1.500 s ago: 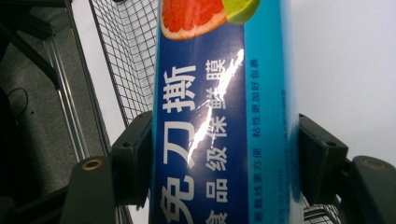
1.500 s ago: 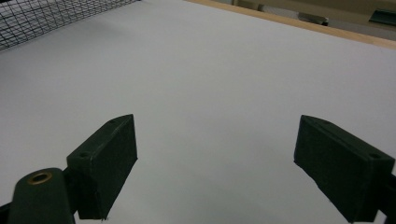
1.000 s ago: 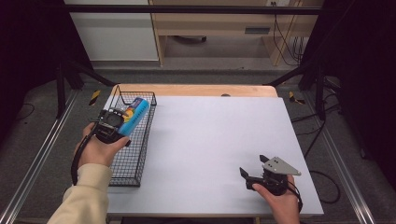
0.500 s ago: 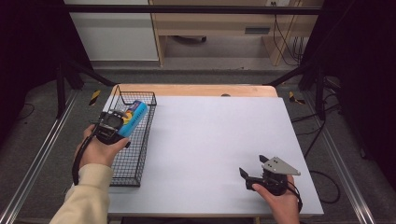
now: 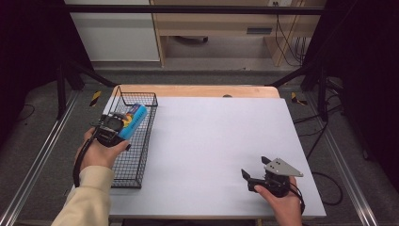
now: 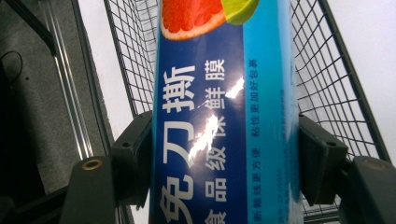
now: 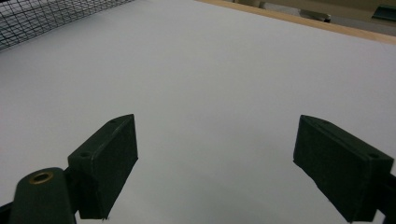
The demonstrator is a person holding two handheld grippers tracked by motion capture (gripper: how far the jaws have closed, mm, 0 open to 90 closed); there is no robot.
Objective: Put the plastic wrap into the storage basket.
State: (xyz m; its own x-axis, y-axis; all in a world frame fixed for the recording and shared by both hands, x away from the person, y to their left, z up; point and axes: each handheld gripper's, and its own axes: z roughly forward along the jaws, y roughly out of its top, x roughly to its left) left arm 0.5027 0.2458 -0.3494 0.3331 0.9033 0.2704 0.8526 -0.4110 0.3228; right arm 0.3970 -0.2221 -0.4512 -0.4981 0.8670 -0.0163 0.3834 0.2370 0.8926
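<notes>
Holding a blue box of cling film [image 5: 133,119] clamped between its jaws, the left tool [image 5: 113,129] hangs over the wire basket [image 5: 141,146] at the left edge of the white surface [image 5: 211,141]. Compared with a second ago, the box has drifted slightly farther along the basket and stays above its rim, so the drop looks close but not yet made. The right tool [image 5: 256,176] rests apart and empty near the front right corner, unmoved

Blue cling-film box [image 6: 224,116] with white print 免刀撕, 食品级保鲜膜, 粘性更加好包裹
</notes>
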